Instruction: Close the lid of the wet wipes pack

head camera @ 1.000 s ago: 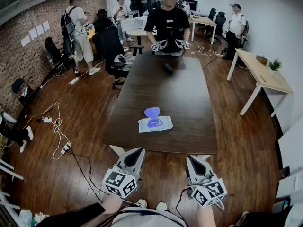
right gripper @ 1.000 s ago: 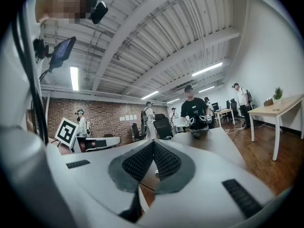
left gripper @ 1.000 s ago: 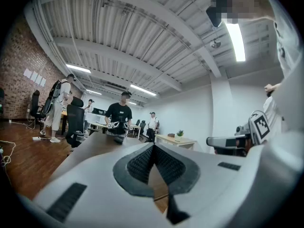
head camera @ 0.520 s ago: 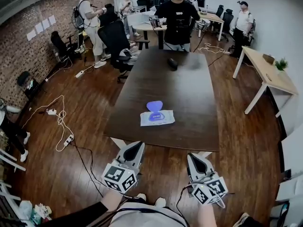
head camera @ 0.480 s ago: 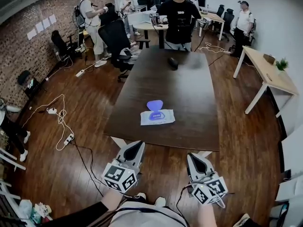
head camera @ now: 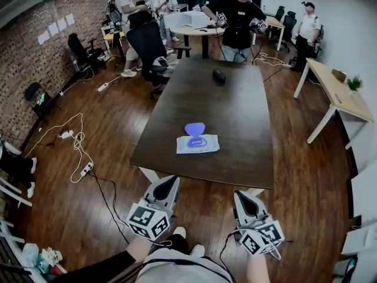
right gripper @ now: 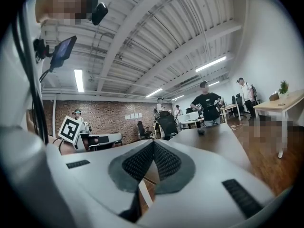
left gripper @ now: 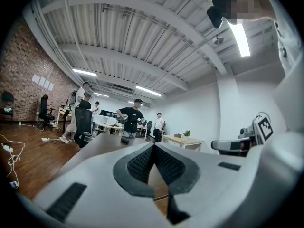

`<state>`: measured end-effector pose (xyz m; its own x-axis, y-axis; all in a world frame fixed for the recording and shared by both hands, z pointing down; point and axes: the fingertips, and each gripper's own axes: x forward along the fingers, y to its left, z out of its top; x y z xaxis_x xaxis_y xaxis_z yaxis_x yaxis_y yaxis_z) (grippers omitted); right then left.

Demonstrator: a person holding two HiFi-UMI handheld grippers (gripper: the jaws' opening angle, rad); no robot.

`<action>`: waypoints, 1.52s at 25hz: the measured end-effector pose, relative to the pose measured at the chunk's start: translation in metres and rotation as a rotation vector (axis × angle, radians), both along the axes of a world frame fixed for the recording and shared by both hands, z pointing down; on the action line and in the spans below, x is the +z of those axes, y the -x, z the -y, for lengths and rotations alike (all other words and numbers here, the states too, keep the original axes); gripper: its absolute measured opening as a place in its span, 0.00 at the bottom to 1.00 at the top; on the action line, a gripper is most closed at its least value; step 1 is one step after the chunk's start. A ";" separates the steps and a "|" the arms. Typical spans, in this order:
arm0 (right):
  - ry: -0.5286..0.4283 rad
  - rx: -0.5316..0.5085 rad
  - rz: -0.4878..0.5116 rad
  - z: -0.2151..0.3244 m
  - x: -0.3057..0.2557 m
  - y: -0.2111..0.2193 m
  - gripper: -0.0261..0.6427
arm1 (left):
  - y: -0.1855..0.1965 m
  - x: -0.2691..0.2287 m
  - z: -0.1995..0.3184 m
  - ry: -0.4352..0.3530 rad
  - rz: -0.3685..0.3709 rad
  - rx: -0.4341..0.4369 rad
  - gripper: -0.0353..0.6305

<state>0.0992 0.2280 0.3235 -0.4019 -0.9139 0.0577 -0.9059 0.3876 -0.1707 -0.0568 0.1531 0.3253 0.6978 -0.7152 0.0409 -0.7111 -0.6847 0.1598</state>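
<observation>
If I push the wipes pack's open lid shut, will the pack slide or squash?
The pack lies flat and looks like a soft pouch, so it probably gives when pressed. The table looks smooth, so a sideways push may slide it. The lid, folded back, likely swings as one stiff piece.

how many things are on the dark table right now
2. The wet wipes pack, its blue lid open, lies at the near end of the dark table; a small dark object sits toward the far end. The head view shows the whole top; none seems hidden.
</observation>
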 end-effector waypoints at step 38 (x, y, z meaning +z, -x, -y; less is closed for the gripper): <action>0.055 0.014 -0.044 0.295 0.011 0.033 0.05 | -0.014 0.037 0.279 0.089 -0.006 0.157 0.06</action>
<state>0.0662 -0.0670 0.3343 -0.3850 -0.9144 0.1255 -0.9183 0.3660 -0.1508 -0.0432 -0.1263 0.3627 0.8011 -0.5911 0.0944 -0.5953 -0.7703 0.2287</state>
